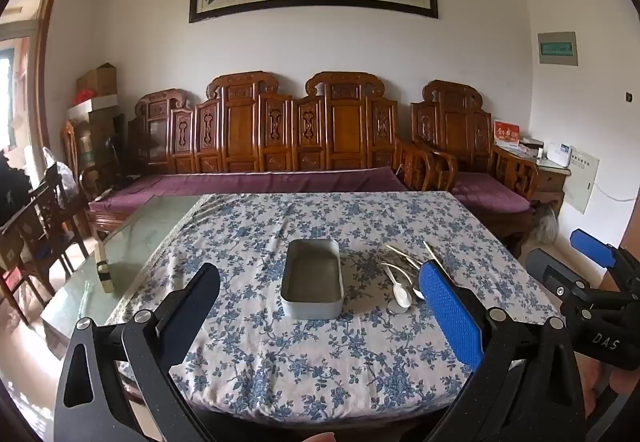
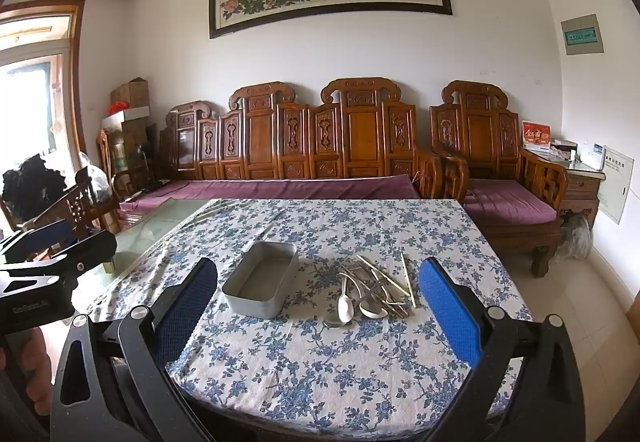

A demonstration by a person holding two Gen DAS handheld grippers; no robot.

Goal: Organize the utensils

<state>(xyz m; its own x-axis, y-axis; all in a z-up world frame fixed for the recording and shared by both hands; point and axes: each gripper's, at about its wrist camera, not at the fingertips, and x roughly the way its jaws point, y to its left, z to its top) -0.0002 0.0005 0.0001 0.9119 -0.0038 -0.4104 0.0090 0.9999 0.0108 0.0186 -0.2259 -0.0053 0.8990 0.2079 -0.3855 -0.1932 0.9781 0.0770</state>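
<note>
An empty grey metal tin (image 1: 313, 286) (image 2: 261, 279) stands on the blue-flowered tablecloth (image 1: 320, 362) (image 2: 320, 362). Right of it lies a pile of utensils (image 2: 376, 288) (image 1: 404, 274): white and metal spoons (image 2: 345, 306) and chopsticks (image 2: 409, 279). My left gripper (image 1: 320, 278) is open and empty, held above the near table, pointing at the tin. My right gripper (image 2: 318, 274) is open and empty, held above the near table, facing the tin and the pile. Each gripper shows at the edge of the other's view.
Bare glass tabletop (image 1: 132, 238) shows left of the cloth, with a small cream and black object (image 1: 105, 274) on it. A carved wooden sofa (image 1: 280, 146) with purple cushions stands behind the table. Wooden chairs (image 1: 44, 226) stand at the left.
</note>
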